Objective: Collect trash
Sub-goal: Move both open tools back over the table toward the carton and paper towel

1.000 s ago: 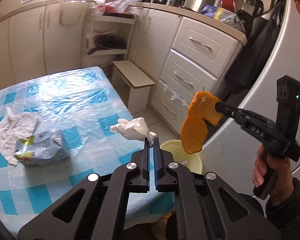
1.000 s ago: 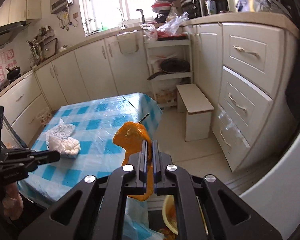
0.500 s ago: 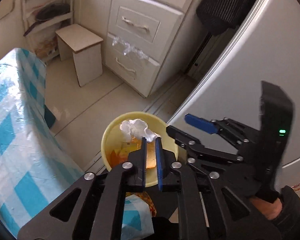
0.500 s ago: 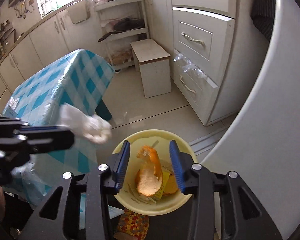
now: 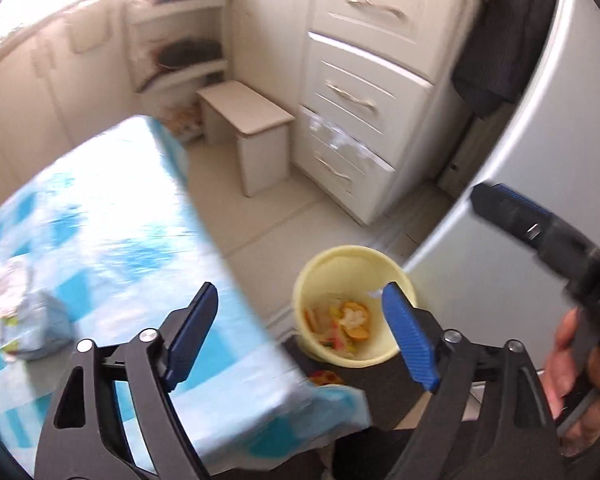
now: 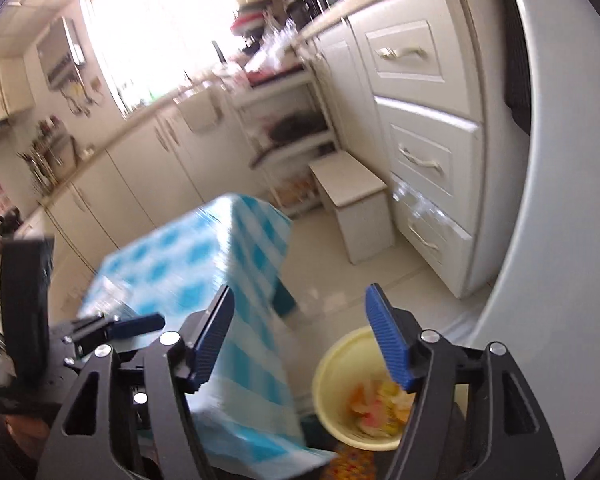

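Risk of knocking yellow bin at five o'clock off table. Left gripper and right gripper just opened wide, empty. Remaining carton at nine o'clock, blurred.

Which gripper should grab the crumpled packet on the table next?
Left, probably. The left gripper is open and empty with the crumpled packet in view on the table. The right gripper is open over the yellow bin.

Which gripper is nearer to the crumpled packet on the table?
Left. The left gripper hangs by the table edge, beside the packet; the right gripper is past the bin.
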### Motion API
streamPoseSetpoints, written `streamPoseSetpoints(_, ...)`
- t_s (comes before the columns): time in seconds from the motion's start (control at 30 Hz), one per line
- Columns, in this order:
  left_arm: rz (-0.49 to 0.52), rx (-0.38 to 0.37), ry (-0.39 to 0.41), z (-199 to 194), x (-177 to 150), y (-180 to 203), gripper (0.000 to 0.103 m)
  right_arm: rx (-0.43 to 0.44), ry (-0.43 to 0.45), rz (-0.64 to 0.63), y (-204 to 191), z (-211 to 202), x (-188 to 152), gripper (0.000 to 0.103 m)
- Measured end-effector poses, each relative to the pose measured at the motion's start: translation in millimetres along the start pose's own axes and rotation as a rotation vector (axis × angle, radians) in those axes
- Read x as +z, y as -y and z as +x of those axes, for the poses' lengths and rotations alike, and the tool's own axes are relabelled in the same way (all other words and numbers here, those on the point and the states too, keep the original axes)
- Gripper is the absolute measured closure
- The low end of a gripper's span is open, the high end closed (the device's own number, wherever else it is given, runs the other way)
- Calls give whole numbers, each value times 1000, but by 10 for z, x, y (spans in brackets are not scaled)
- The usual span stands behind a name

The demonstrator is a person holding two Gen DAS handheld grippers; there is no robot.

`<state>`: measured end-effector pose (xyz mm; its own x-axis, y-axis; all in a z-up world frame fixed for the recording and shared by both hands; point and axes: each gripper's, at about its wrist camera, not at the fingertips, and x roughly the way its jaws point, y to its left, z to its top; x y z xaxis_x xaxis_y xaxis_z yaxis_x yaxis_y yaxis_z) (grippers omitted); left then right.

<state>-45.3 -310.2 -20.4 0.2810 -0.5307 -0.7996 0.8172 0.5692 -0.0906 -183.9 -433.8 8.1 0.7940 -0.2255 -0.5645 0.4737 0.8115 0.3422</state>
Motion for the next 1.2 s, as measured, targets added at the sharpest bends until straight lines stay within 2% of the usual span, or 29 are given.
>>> streamPoseSetpoints(0.07, -27, 90, 37, -244, -88, -264, 18, 49, 34, 1, -232, -82, 66, 35)
streamPoseSetpoints(0.17, -79, 215, 80, -502, -247, -671, 15, 117, 71, 20, -571, -102, 126, 25)
streamPoseSetpoints(0.27, -174, 297, 90, -614, -393, -1085, 14, 156, 99, -3, -901, -19, 73, 21)
streamPoseSetpoints(0.33, -239, 315, 81, -685, -426, -1353, 14, 172, 68, -36, -1093, 116, 9, 21)
streamPoseSetpoints(0.4, -274, 333, 78, -708, -463, -1506, 14, 150, 13, -86, -1254, 251, -62, 21)
streamPoseSetpoints(0.57, -296, 360, 93, -843, -559, -1763, 13, 143, 9, -137, -1478, 317, -109, 20)
streamPoseSetpoints(1.2, -289, 404, 98, -867, -597, -1795, 13, 122, -34, -188, -1632, 447, -169, 14)
